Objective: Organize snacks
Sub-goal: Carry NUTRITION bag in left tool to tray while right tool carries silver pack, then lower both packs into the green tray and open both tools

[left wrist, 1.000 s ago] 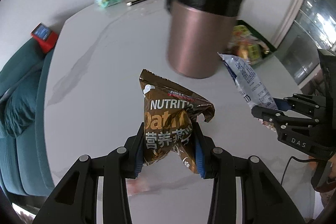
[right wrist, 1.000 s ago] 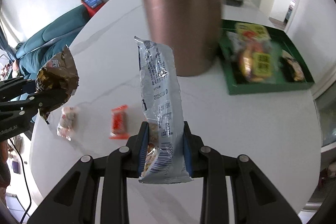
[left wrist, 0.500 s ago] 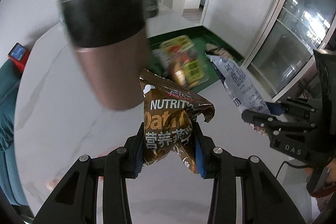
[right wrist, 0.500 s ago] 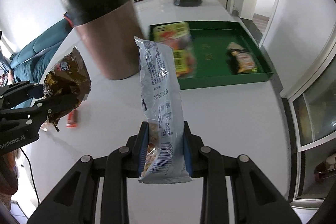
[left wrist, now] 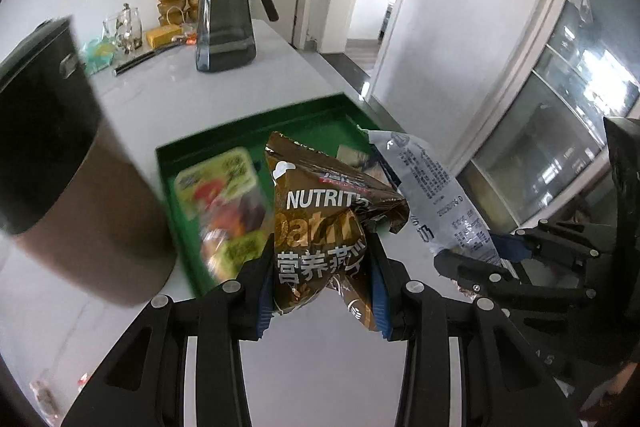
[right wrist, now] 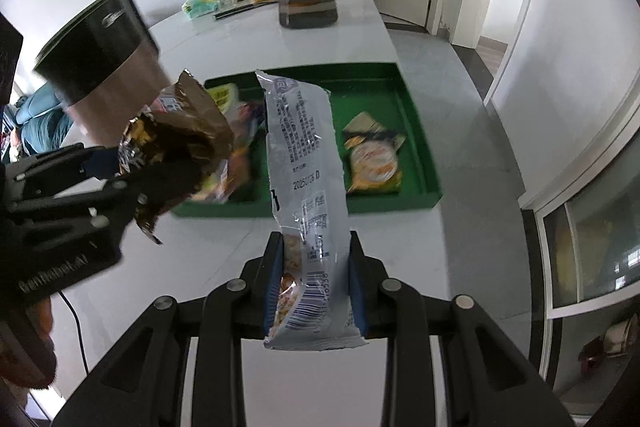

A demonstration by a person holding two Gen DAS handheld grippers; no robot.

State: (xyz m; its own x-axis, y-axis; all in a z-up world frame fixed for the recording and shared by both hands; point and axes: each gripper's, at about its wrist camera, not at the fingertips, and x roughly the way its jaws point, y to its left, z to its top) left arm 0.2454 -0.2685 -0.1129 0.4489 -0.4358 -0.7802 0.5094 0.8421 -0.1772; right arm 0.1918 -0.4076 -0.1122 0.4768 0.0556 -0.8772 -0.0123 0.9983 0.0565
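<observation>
On the white marble table (left wrist: 320,367), the left gripper (left wrist: 322,291) squeezes a crinkly brown oat bag (left wrist: 320,235); the flat green plastic tray (left wrist: 248,129) waits just ahead.

The right gripper (right wrist: 314,291) squeezes a long silver snack packet (right wrist: 306,163) upright, ready for that tray.

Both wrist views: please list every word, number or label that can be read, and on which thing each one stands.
"NUTRIT", cut off, then "Oatm" partly hidden, then "营养燕": brown oatmeal packet held in the left gripper.
"2025", then blurred digits and "D": silver snack packet held in the right gripper.
"GenRobot.AI": body of the left gripper, in the right wrist view.
Barcode and fine print on the silver packet, and labels on snacks in the green tray: too small or blurred.
</observation>
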